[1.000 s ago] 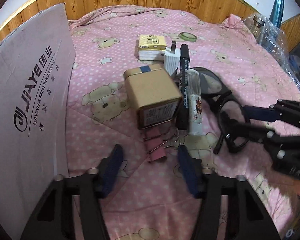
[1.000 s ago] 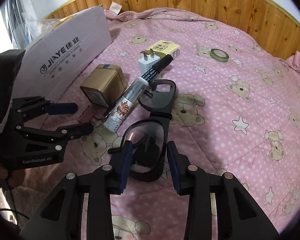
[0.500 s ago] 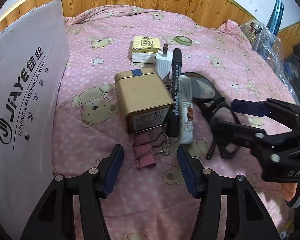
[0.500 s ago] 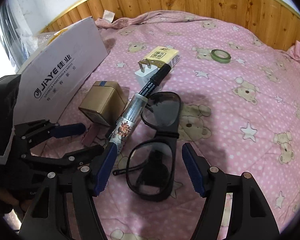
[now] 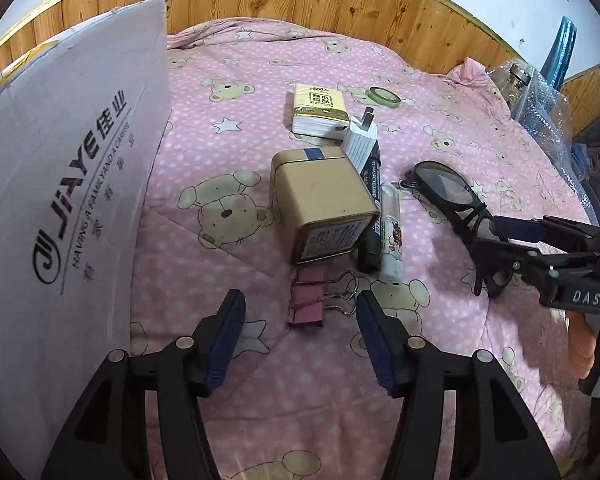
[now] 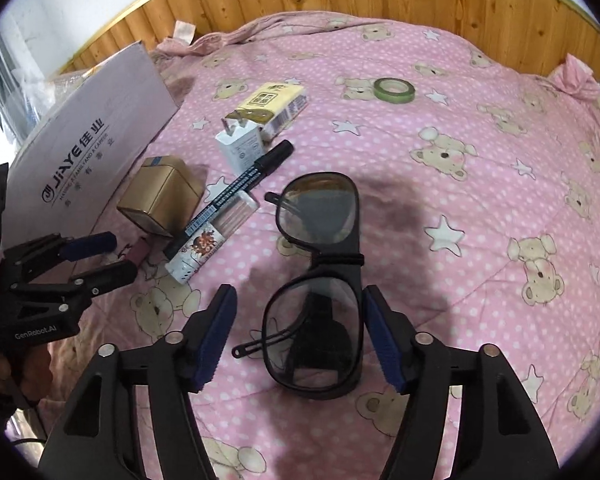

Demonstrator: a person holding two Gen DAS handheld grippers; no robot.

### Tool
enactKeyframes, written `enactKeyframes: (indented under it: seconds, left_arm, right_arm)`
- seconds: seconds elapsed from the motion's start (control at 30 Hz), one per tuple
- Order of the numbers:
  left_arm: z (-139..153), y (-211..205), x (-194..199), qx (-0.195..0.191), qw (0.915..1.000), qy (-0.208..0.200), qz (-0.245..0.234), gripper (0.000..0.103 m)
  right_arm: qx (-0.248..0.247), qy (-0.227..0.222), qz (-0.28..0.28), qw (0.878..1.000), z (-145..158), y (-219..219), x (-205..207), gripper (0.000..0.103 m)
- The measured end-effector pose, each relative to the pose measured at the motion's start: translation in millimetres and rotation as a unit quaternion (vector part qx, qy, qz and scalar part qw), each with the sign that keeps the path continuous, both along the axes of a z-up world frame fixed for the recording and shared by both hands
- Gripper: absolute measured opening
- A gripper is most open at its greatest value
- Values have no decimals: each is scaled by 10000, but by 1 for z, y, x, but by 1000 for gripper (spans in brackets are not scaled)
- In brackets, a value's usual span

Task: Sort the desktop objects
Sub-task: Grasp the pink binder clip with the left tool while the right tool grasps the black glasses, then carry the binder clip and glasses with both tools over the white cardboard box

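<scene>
The right gripper (image 6: 298, 334) is hovering with its jaws spread wide on either side of the nearer lens of the black glasses (image 6: 316, 280), which are lying on the pink bear-print bedspread (image 6: 480, 208) in the lower centre of the right wrist frame. The glasses' long axis is running up the frame, from the lens between the jaws to the far lens near the middle, so the jaws are standing across the frame's narrow width, one blue pad to each side, neither touching that I can tell. A folded temple is poking out toward the lower left, just inside the left pad. The left gripper (image 5: 300, 338) is also standing wide open and empty, in the lower centre of its own frame, facing the pink binder clips (image 5: 308, 300) that are lying just ahead of its fingertips, with the gold tin (image 5: 324, 204), the black marker (image 5: 370, 216) and the small white tube (image 5: 392, 236) above them. The cardboard box (image 5: 60, 200) is filling the left side of that frame. The right gripper is plainly the nearer to the glasses; judging from this, closing straight in should catch the lens rim.
</scene>
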State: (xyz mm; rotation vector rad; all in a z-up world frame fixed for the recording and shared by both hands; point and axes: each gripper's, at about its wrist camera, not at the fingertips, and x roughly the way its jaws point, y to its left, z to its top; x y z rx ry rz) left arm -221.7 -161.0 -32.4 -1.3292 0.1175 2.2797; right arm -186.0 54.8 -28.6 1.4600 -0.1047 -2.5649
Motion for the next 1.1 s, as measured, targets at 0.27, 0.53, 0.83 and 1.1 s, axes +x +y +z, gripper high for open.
enactKeyframes:
  seconds: [0.27,0.53,0.83,1.1]
  left_arm:
    - [-8,23,3,-500,9983,260,-127,61]
    - [-6,26,7,-531,9978,340,-226,42]
    - [16,11,16,-185,9993,315,-125,42]
    - [26,1,23,6,9996,284,-91,42]
  right_arm:
    - [68,-95,62,9999,-15,0,-13,66]
    - [-44,-117,121,9998,-10,6,-3,53]
    - [-224,-47,150,9996,1,4,9,53]
    - [-314,73,313,9990,13,-4,26,52]
